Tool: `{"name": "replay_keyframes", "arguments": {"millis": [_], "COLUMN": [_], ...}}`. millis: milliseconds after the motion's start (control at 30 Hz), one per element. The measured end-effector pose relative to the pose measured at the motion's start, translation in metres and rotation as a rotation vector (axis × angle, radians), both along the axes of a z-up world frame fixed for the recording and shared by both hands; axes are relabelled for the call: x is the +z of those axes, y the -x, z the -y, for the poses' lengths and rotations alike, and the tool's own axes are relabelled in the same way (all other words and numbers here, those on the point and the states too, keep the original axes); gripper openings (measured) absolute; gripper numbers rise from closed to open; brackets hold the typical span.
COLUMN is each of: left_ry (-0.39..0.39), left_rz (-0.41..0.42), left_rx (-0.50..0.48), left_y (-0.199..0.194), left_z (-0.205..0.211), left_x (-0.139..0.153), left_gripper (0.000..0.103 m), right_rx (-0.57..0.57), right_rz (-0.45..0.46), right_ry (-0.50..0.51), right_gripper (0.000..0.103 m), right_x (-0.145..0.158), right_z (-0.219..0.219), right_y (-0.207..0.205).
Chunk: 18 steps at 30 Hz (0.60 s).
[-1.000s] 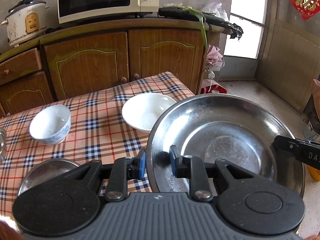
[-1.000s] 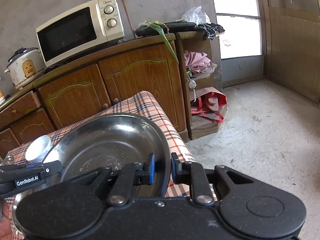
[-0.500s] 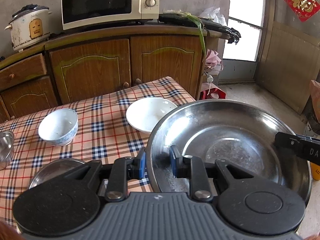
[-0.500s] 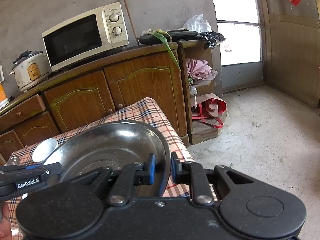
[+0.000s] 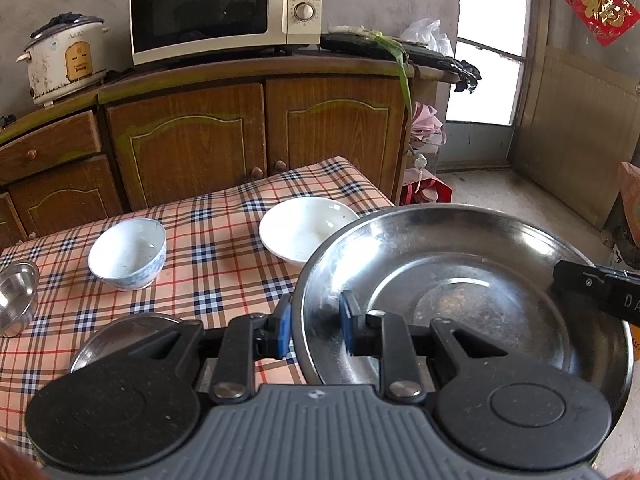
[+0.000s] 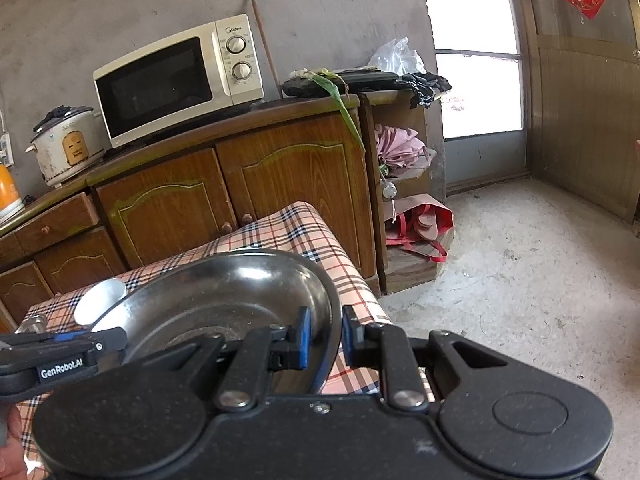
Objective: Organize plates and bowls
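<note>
Both grippers hold one large steel basin [image 5: 460,280] by its rim, off the checked table [image 5: 208,248]. My left gripper [image 5: 316,326] is shut on its left rim. My right gripper [image 6: 325,338] is shut on the basin's [image 6: 224,292] right rim and shows in the left wrist view as a black finger [image 5: 592,288]. A white shallow bowl [image 5: 308,226] and a blue-patterned white bowl [image 5: 128,252] stand on the table beyond. A small steel bowl [image 5: 16,298] sits at the left edge, and a flat steel plate [image 5: 120,336] lies just in front of my left gripper.
A wooden cabinet [image 5: 248,136] with a microwave [image 5: 224,8] and a rice cooker [image 5: 64,64] stands behind the table. Bare concrete floor [image 6: 520,272] stretches to the right, with a red bag [image 6: 420,224] by the cabinet's end and a door beyond.
Both grippers have lifted and drawn back a little with the basin between them; the table and cabinet sit lower and farther in both views. Grips unchanged.
</note>
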<state>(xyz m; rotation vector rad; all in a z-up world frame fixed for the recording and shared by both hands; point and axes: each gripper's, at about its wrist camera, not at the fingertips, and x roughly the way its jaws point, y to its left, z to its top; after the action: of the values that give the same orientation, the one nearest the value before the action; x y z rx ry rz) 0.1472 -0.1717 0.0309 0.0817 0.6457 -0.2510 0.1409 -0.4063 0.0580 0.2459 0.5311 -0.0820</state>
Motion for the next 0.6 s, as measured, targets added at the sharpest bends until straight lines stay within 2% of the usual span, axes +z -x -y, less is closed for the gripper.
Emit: {"name": "replay_keyframes", "arguments": {"millis": [600], "left_ry": [-0.013], "left_rz": [0.007], "left_rx": [0.016], "left_y": [0.011], "left_z": [-0.012], "left_x": [0.005], "left_gripper": [0.025], "right_rx": [0.012], "right_rz": [0.014], "right_ry": [0.005], "right_gripper": [0.022], "right_x": [0.01], "right_z": [-0.013], "right_y": [0.01]}}
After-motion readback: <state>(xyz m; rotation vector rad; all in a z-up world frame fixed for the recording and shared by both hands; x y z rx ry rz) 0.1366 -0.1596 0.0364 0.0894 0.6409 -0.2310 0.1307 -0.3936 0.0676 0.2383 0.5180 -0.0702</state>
